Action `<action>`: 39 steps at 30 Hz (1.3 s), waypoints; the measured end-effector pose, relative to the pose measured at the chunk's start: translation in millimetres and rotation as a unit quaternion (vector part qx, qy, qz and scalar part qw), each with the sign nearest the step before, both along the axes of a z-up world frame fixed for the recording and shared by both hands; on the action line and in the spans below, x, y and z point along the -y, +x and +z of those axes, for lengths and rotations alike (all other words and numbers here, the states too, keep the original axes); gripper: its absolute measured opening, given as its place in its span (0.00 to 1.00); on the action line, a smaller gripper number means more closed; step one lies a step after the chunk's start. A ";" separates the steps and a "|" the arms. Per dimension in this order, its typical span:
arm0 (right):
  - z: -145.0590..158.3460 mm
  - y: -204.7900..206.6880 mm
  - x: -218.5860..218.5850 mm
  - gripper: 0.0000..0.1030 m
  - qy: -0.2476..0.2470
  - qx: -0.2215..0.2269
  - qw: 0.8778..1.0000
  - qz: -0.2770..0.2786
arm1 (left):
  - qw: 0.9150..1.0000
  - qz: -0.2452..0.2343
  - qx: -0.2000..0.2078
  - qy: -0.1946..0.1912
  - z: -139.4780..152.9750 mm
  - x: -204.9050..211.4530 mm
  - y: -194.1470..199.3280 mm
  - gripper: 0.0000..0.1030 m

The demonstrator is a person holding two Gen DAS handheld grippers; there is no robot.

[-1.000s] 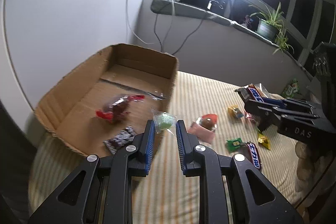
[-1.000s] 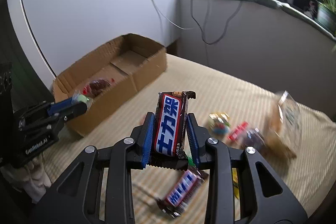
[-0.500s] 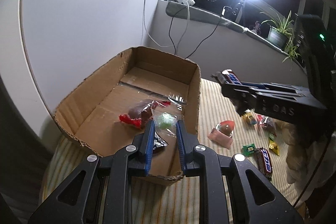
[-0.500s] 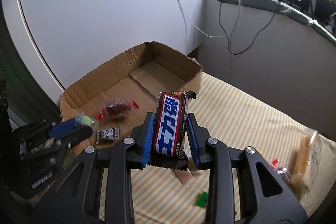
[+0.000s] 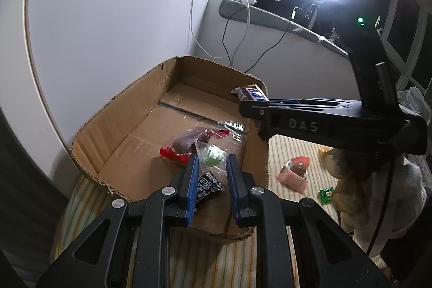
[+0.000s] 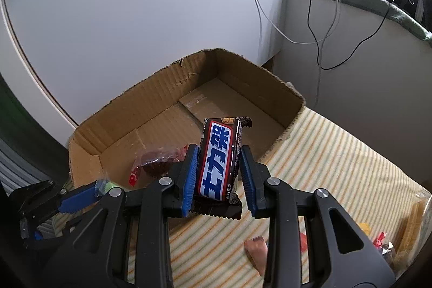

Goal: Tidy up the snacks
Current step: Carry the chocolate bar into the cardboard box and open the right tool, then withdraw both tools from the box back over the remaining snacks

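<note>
A: In the left wrist view, what does the left gripper [image 5: 212, 166] hold?

B: It is clamped on a green jelly cup [image 5: 212, 156] in clear wrap, at the tips of its blue pads. It hangs over the cardboard box [image 5: 129, 126]. Just beyond the tips, on the box floor, lies a red-wrapped candy [image 5: 186, 146], and under the tips a black-and-white packet [image 5: 209, 186].

A: And the other gripper there?

B: The right gripper [image 5: 256, 109] comes in from the right, above the box wall, clamped on a chocolate bar [image 5: 249, 94]. To the right of the left gripper, outside the box, a pink candy [image 5: 294, 174] and a small green candy [image 5: 326, 193] lie on the striped surface [image 5: 286, 161].

A: Now the right wrist view?

B: The right gripper [image 6: 219, 172] is closed on the chocolate bar [image 6: 219, 161], which stands upright between the pads, over the near wall of the cardboard box [image 6: 162, 99]. To its left is the left gripper [image 6: 91, 190] with the jelly cup [image 6: 106, 185] at its tip. The red-wrapped candy [image 6: 154, 163] lies in the box, just left of the right gripper's tips. The striped surface [image 6: 337, 153] is on the right.
</note>
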State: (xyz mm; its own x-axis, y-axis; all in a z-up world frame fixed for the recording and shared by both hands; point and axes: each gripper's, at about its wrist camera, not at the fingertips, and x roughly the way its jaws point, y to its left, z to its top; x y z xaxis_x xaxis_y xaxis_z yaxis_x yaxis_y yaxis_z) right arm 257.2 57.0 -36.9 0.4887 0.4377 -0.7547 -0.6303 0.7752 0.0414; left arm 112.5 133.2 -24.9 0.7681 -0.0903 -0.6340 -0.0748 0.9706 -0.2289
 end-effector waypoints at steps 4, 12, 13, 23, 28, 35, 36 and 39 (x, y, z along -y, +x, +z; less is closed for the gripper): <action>-3.5 2.1 -6.1 0.31 -0.002 -0.003 1.000 0.004 | 1.000 0.000 -0.001 -0.002 -0.7 -0.9 1.8 0.19; -3.9 1.2 -12.1 0.31 -0.007 0.003 1.000 0.010 | 1.000 0.003 -0.003 -0.002 -2.2 -1.6 3.9 0.20; -3.3 1.6 -11.8 0.37 -0.006 0.004 1.000 0.010 | 1.000 0.003 -0.003 -0.001 -2.2 -1.5 4.0 0.21; 12.0 -6.6 5.5 0.53 0.003 0.017 1.000 -0.001 | 1.000 0.011 -0.001 -0.003 1.6 -0.5 1.6 0.29; 24.5 -14.8 24.7 0.66 0.013 0.032 0.999 -0.013 | 1.000 0.007 0.005 -0.001 7.6 5.4 -4.2 0.29; 39.8 -32.7 60.3 0.66 0.023 0.050 0.998 -0.026 | 1.000 -0.008 0.013 -0.003 13.9 21.0 -13.8 0.29; 41.7 -35.7 68.0 0.66 0.023 0.052 0.998 -0.029 | 1.000 -0.010 0.014 -0.003 14.8 23.9 -13.9 0.29; 47.3 -45.2 90.0 0.66 0.029 0.056 0.997 -0.040 | 1.000 -0.020 0.014 -0.006 15.1 33.1 -15.0 0.29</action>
State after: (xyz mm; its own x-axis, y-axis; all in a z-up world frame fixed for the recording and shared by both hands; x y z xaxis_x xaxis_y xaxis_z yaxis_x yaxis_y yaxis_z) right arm 212.1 -33.0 10.4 0.6031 0.4353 -0.6684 -0.5695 0.8217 0.0213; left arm 97.5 100.1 -9.8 0.7813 -0.1288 -0.6107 -0.0287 0.9700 -0.2413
